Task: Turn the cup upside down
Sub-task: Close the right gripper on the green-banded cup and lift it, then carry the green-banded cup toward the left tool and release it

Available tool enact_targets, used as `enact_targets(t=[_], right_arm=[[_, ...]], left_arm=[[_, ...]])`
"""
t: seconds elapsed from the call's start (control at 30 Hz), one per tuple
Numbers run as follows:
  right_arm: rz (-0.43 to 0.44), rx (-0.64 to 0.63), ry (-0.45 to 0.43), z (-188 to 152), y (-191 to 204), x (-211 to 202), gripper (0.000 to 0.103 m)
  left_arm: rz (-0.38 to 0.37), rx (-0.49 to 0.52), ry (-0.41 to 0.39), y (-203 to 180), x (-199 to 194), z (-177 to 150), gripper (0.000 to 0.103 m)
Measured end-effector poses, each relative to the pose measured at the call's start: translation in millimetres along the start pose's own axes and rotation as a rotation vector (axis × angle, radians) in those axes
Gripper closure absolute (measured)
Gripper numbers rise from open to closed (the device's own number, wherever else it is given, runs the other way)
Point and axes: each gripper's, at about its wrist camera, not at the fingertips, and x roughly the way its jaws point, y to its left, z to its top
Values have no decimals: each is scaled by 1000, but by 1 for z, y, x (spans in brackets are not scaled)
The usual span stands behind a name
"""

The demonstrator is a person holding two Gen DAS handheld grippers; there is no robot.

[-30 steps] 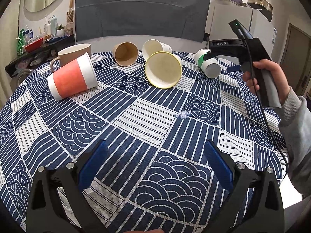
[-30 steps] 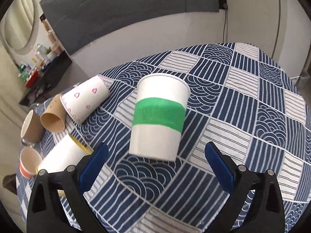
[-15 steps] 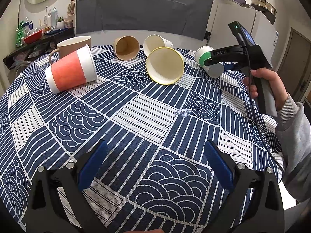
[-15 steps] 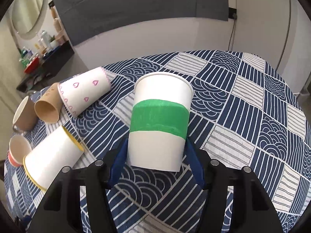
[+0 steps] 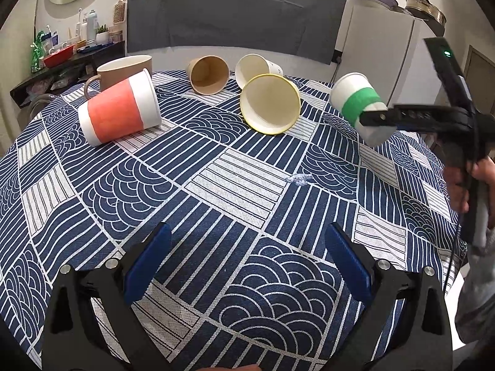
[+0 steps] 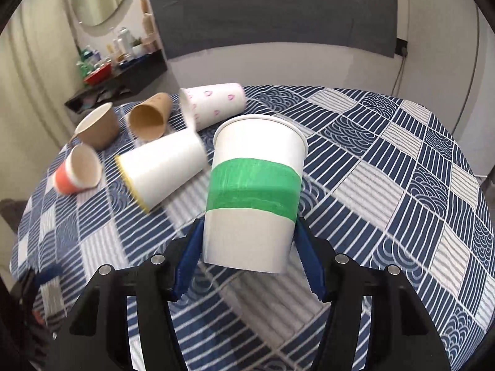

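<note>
While the desk (image 5: 216, 185) spreads beneath, the green-banded cup (image 6: 252, 198) hangs clear above it, pinched near its base by the right gripper (image 6: 247, 249), long axis running forward from it, mouth farthest away. Its far side is hidden. Behind, the left gripper (image 5: 247, 266) gapes wide, empty.

No lettering, label, brand or number can be read anywhere; the marking on the right tongs (image 5: 383, 117) is blurred.
</note>
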Motion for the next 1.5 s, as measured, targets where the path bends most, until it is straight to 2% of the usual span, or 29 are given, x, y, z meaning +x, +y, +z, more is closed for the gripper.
enact_targets(t=[0.3,0.5,0.67,1.1,1.3,1.33,1.5], right_arm=[[41,-102,-31,-51,30,-38,48],[52,-129,-26,-75,37,-44,47],[82,-142,-28,-86,44,-46,47],[105,-178,-30,-99,49,-45,46],[130,-164,-35,-102,41,-52,25],[124,-167,-39,-103,39,-54,18],[110,-137,-58,-107,22,-66,16]], left_arm=[[71,32,-29,-7,-4,-1,6],[121,54,-69,-11,-10,-3,6],[143,58,-76,-11,-10,-3,6],[131,56,-67,-10,-9,-3,6],[132,61,-62,-10,-8,-3,6],[133,62,-61,-11,-8,-3,6],[94,83,-50,-13,-7,-3,6]])
